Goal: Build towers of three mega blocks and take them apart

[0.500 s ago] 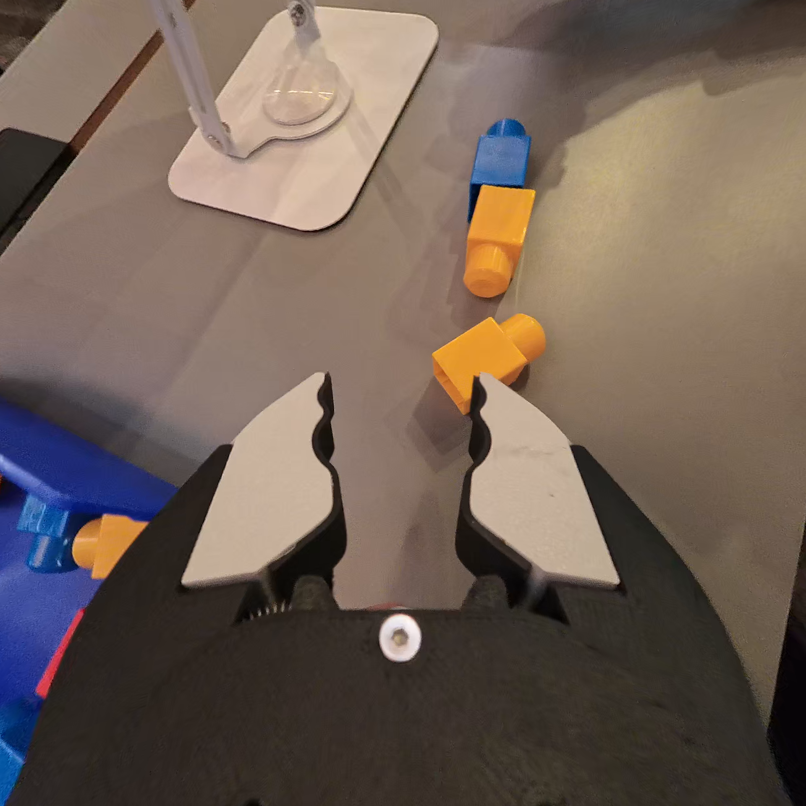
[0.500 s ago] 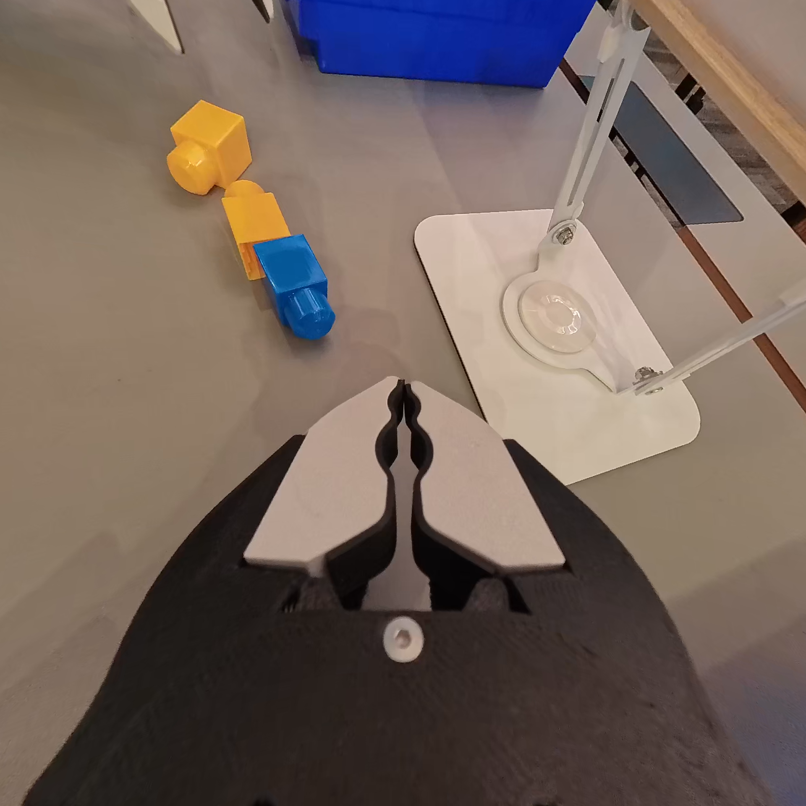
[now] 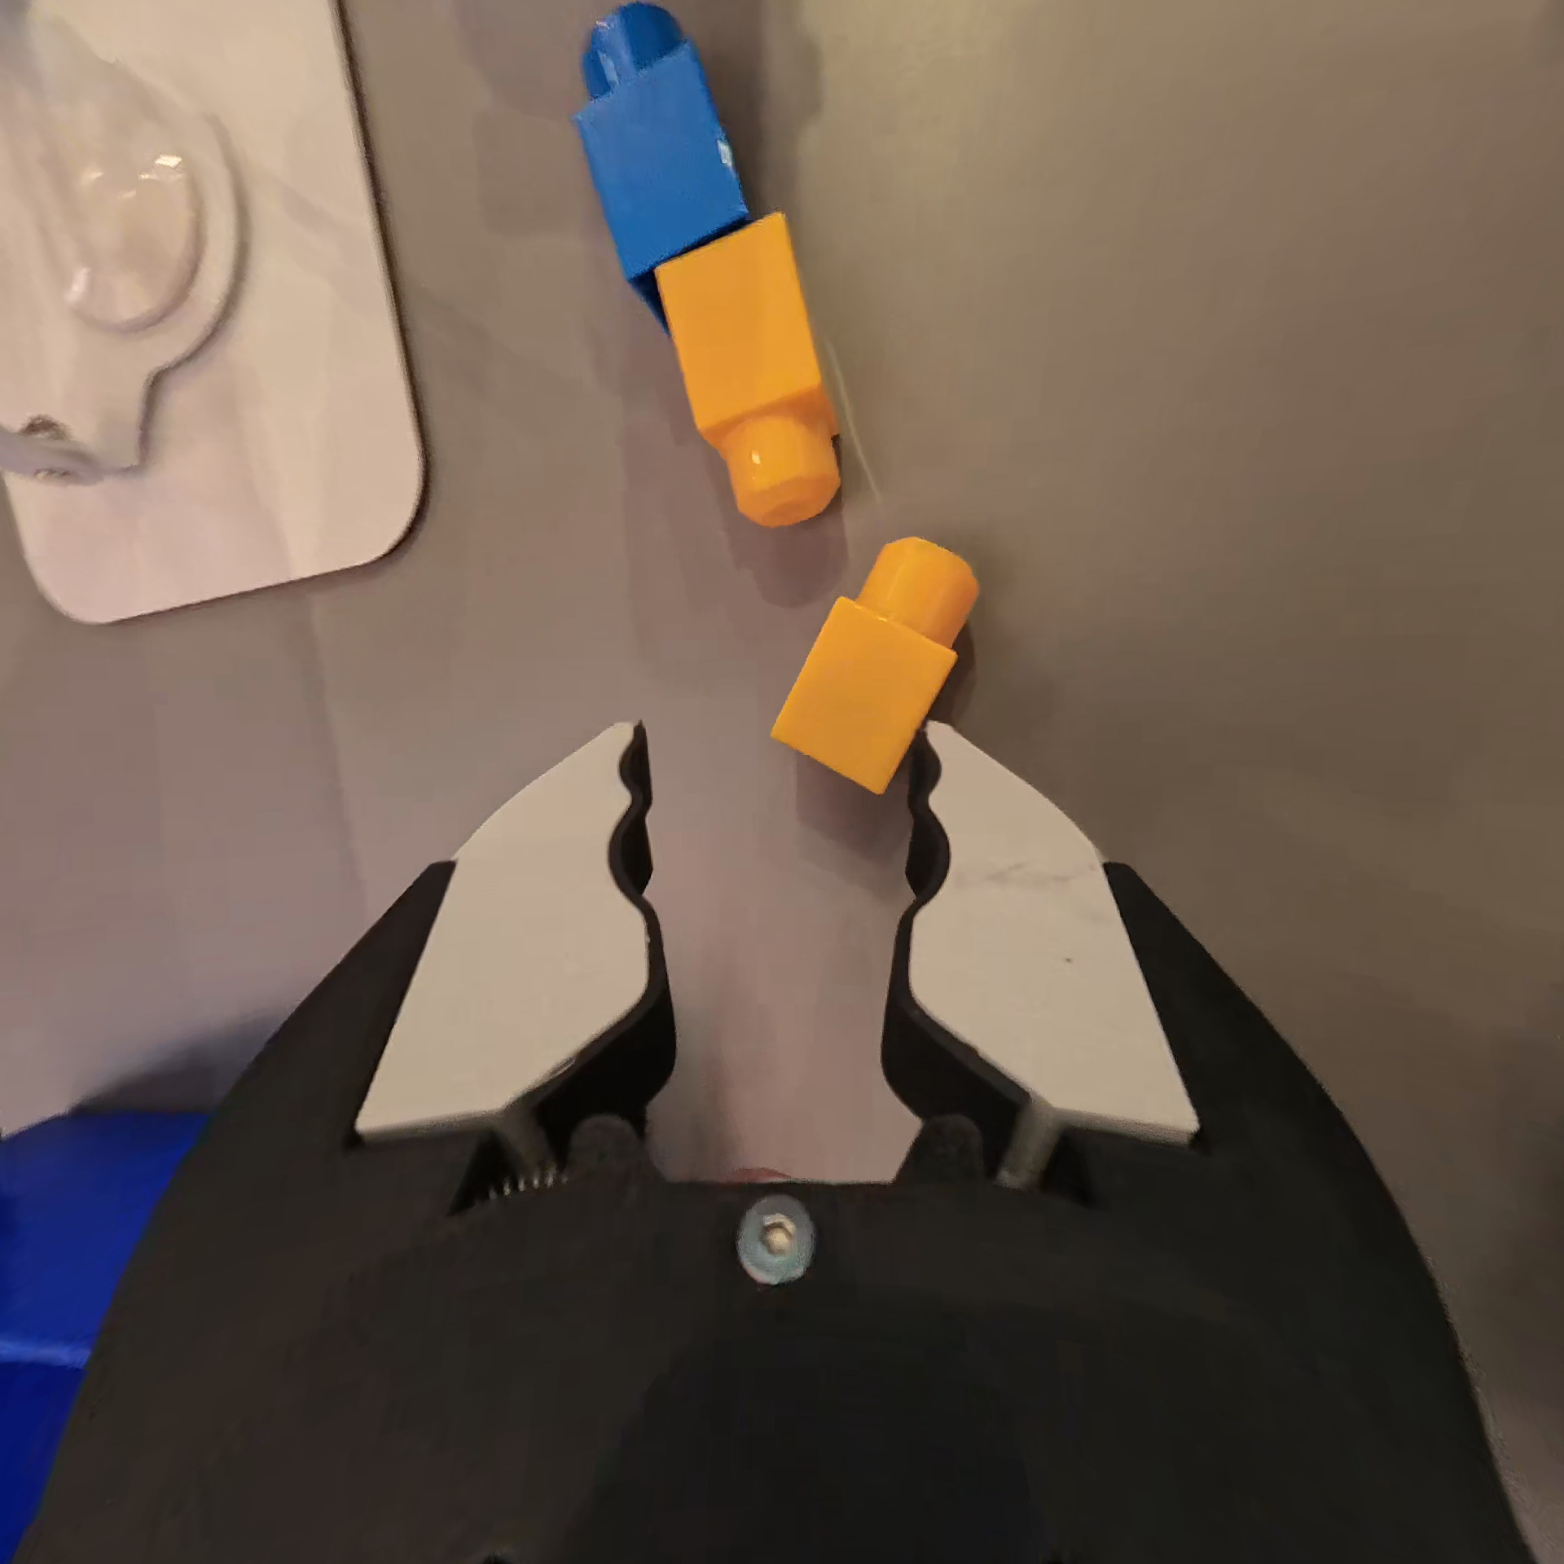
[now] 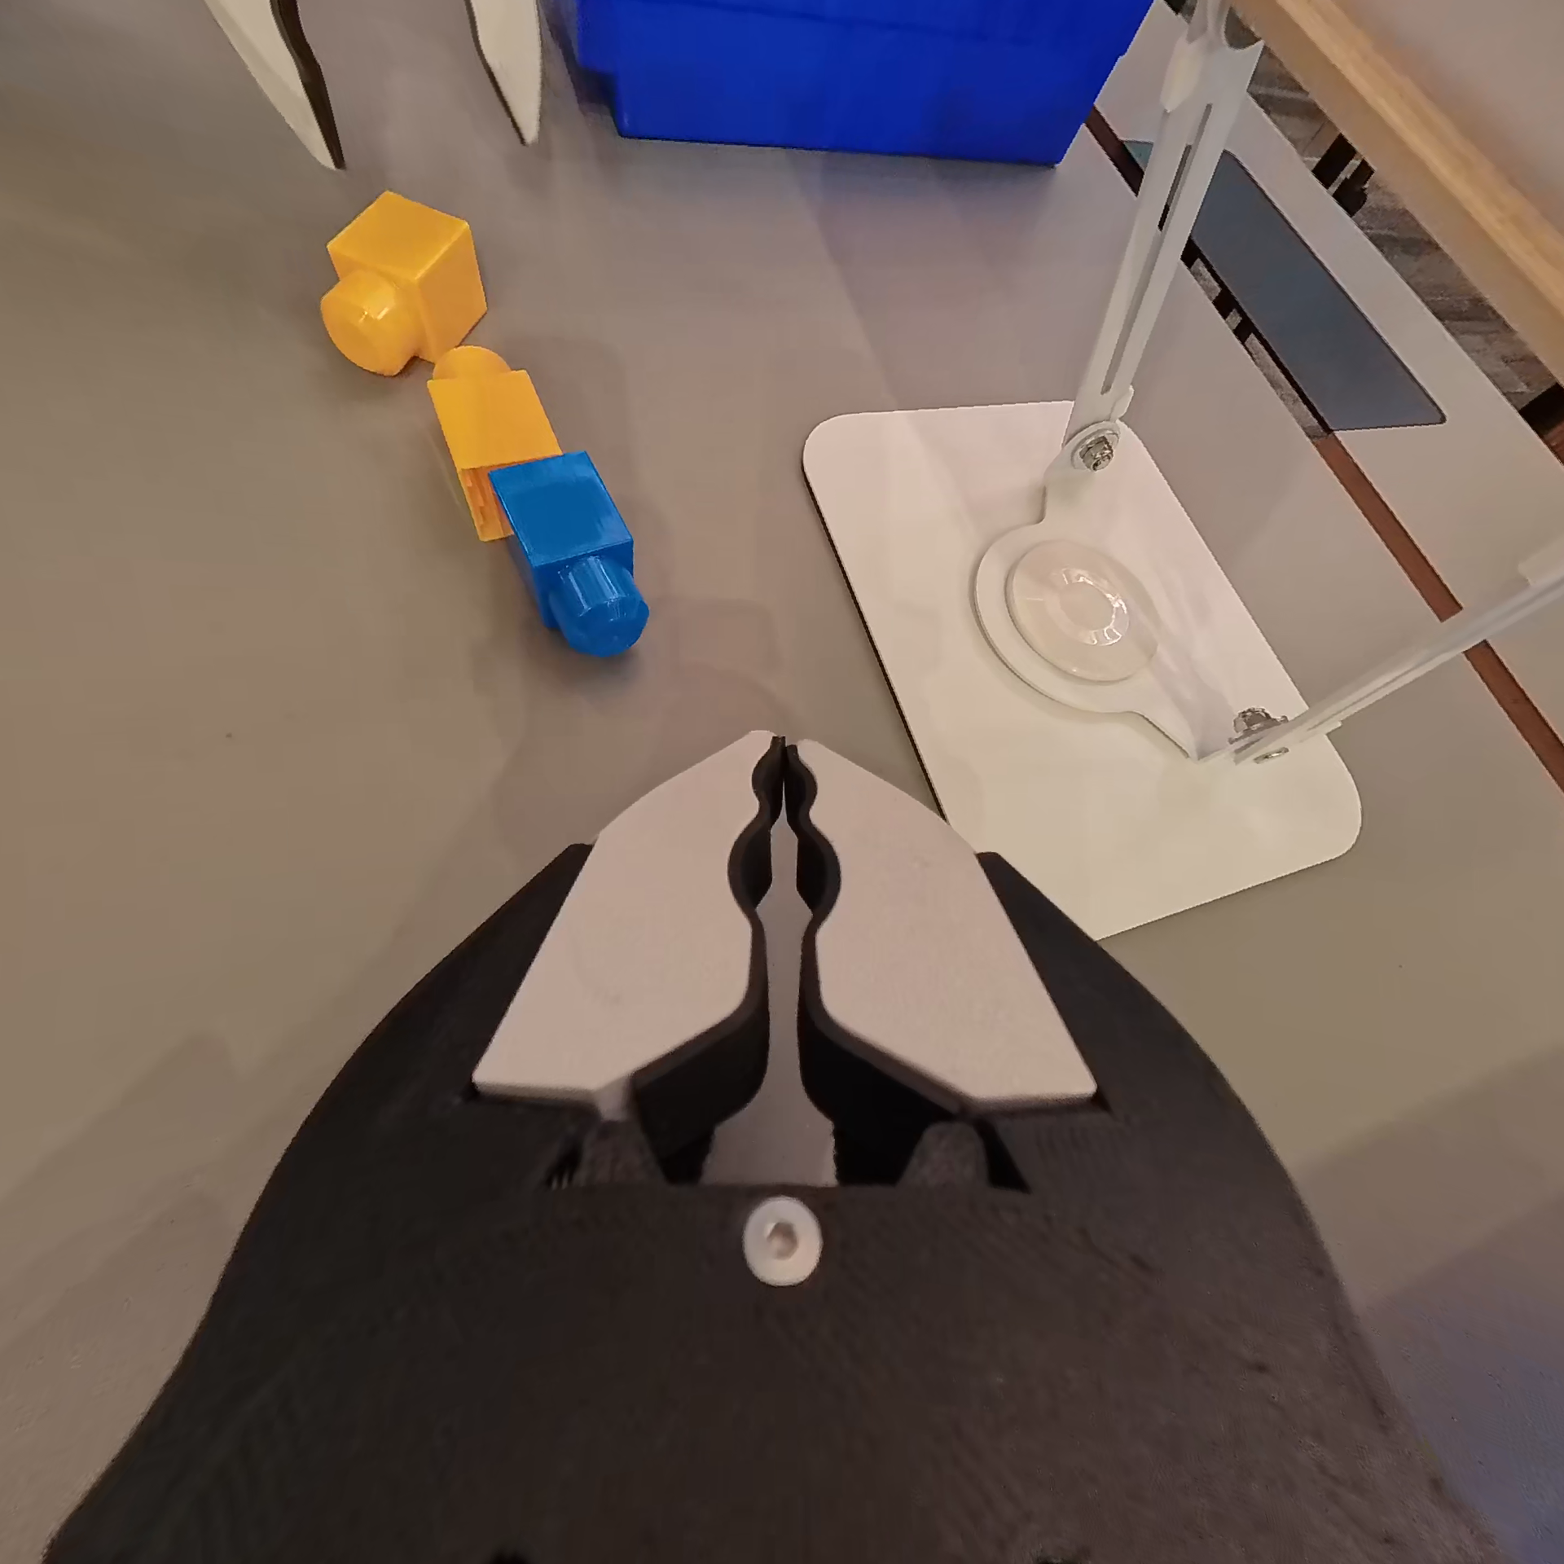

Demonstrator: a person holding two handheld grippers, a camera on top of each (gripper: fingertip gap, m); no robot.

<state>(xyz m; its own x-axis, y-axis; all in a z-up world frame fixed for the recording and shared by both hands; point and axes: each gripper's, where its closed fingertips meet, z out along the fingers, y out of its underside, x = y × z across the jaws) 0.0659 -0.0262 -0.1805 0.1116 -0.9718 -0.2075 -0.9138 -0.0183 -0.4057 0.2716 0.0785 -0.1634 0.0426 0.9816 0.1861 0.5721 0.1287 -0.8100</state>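
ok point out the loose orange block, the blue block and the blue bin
loose orange block (image 3: 863, 690), left wrist view, on its flat upper face
blue block (image 4: 563, 529), right wrist view, on its top face
blue bin (image 4: 846, 76), right wrist view, on its front wall

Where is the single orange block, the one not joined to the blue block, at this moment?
In the left wrist view the single orange block lies on its side on the grey table, just ahead of the open left gripper, close to the joined orange block.
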